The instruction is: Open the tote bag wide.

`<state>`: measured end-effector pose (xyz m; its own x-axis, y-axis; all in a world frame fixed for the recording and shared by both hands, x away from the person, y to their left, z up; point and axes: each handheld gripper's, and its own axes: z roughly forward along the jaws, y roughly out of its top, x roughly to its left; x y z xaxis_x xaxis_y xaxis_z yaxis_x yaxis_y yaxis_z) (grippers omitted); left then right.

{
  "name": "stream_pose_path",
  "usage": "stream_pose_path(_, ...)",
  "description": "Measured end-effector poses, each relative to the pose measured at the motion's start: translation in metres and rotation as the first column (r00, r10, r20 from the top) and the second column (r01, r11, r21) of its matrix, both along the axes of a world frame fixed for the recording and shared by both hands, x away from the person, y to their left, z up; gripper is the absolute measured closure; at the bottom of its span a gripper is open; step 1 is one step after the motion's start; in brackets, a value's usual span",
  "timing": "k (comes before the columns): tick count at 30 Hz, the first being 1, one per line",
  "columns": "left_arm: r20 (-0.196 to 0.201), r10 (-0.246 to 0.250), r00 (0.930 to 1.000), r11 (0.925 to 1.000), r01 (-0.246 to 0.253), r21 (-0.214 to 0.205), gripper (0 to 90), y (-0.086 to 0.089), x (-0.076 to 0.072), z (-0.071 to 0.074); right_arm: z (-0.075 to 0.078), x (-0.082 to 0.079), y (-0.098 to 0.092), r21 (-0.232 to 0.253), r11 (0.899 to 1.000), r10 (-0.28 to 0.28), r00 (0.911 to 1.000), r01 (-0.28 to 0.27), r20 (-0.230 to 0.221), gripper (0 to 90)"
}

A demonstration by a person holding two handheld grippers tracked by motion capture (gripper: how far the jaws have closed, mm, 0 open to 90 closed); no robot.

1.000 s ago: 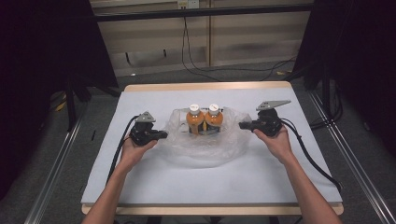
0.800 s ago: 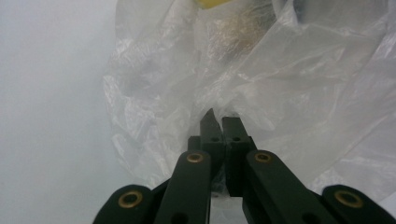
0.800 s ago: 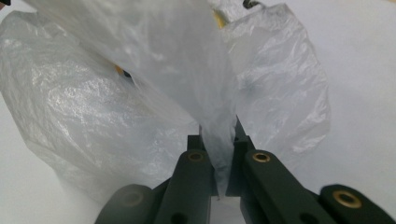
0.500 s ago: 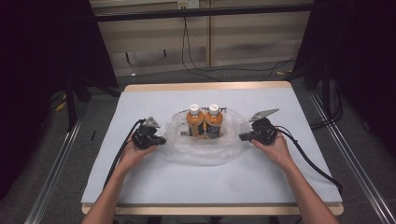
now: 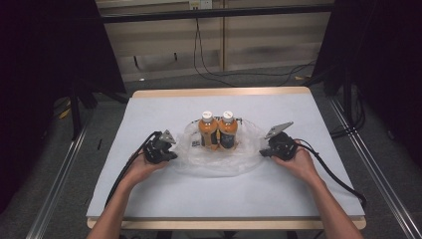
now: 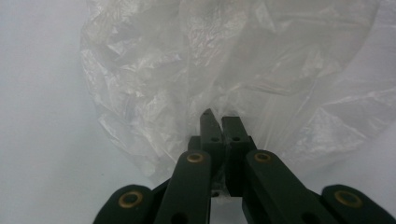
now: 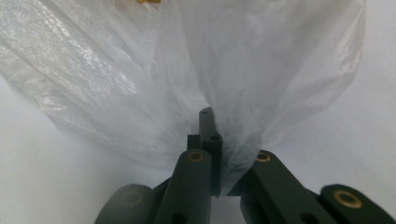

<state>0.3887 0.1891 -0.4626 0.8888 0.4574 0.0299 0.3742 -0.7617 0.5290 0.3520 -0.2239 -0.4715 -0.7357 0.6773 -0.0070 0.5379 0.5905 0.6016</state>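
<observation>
Pinching the plastic bag (image 5: 219,157) around two bottles (image 5: 218,130), left gripper (image 6: 220,122) and right gripper (image 7: 211,122) fingers stay closed.

Handheld claws, appearance.
Left claw (image 5: 171,153) and right claw (image 5: 263,152): black bodies, black jaws with brass-coloured pivot pins; black cables trailing; grey three-cornered plate on each. Person's forearms bare, no sleeves visible.

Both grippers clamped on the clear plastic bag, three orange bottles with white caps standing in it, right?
Not three: the high view shows two orange bottles with white caps, standing upright side by side. The rest holds. The left gripper and the right gripper are each shut on the crinkled clear plastic bag, as the two gripper views show.
</observation>
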Motion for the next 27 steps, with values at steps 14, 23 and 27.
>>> stream_pose_path(14, -0.034, 0.034, 0.9988, 0.9558, -0.043, -0.291, 66.2, 0.025, 0.006, 0.006, 0.009, 0.0, -0.016, 0.247, 0.969, -0.038, 0.9992, 0.034, 0.01, 45.3)
stream_pose_path(23, 0.035, 0.089, 0.9954, 0.9314, -0.071, -0.357, 37.0, 0.047, -0.011, 0.03, 0.039, -0.018, -0.027, 0.316, 0.947, -0.083, 0.9926, 0.051, 0.089, 24.3)
stream_pose_path(27, 0.077, 0.093, 0.9927, 0.912, -0.053, -0.407, 35.0, 0.052, -0.021, 0.047, 0.054, -0.025, -0.035, 0.398, 0.917, -0.091, 0.989, 0.037, 0.117, 24.0)
